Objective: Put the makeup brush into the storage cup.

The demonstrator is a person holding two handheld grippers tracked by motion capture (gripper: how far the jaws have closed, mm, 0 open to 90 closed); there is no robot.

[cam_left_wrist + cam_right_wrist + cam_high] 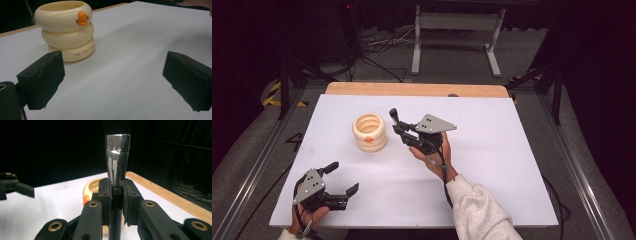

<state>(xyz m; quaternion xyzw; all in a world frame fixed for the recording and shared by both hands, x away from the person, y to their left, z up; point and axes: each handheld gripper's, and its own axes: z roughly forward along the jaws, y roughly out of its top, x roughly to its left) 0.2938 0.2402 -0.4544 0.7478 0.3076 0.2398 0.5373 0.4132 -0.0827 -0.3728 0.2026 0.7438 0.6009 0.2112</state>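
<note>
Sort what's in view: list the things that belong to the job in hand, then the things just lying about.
In the job:
- makeup brush, clamped in the right gripper
- cream duck-face holder
- left gripper, open, waiting

Lying about:
- table
- metal stand behind it
- floor cables

- My right gripper (398,126), clamped on the brush (394,115), sits just right of the ringed holder (369,132).
- My left gripper (341,179) lies nearer me, left of the ringed holder.
</note>
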